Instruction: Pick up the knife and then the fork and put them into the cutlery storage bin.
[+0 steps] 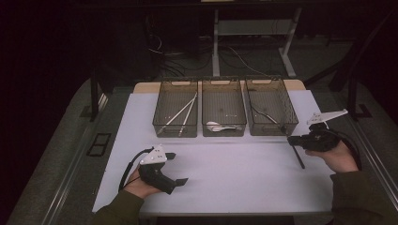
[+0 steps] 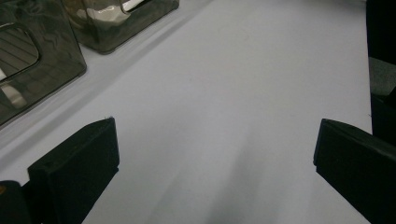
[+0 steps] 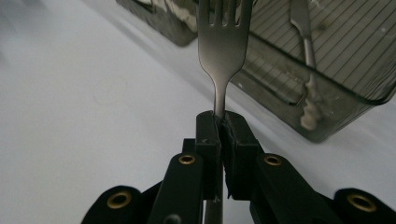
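Three clear bins (image 1: 224, 112) stand in a row on the white counter (image 1: 225, 173); the left holds chopsticks (image 1: 184, 112), the middle a white spoon (image 1: 219, 126).

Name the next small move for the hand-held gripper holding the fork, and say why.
Probably lift the fork over the rim of the right bin: the right hand-held gripper is clamped on its handle beside that bin, which already holds dark cutlery.
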Tool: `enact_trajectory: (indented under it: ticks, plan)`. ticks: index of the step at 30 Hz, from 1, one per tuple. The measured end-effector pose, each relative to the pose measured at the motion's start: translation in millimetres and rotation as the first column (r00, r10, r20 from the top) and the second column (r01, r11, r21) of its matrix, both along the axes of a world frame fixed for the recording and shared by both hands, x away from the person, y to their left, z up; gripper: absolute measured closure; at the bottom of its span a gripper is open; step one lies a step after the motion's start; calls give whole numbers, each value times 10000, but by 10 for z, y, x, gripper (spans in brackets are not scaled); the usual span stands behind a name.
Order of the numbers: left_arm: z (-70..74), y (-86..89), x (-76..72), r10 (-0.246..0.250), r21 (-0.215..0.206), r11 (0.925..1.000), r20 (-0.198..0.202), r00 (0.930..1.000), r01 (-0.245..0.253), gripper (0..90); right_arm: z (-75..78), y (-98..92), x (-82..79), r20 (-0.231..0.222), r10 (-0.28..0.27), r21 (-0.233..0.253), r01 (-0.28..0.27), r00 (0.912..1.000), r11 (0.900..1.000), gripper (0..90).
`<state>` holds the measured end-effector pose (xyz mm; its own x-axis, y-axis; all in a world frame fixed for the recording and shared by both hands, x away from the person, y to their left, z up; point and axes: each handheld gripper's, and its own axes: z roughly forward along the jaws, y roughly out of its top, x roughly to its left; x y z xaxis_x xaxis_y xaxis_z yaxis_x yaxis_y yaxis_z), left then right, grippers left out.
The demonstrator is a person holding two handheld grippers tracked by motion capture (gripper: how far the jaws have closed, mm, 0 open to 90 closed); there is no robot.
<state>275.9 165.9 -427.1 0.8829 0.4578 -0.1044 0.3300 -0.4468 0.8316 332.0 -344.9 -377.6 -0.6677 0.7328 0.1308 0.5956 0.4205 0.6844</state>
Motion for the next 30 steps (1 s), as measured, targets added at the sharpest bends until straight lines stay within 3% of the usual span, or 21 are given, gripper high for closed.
enact_trajectory:
  ticks: [9,19,30]
  plan:
    - [5,2,2,-12,-19,10000,-22,10000,12,0,114,-53,45,484,-585,689,551,9971,9961,848]
    - [1,-4,1,-6,-77,10000,-48,10000,6,0,320,-6,200,1190,-1106,926,998,9867,9907,848]
    - [3,3,3,-38,-100,9999,-39,10000,38,0,748,85,634,2076,-1678,928,1513,9637,9841,847]
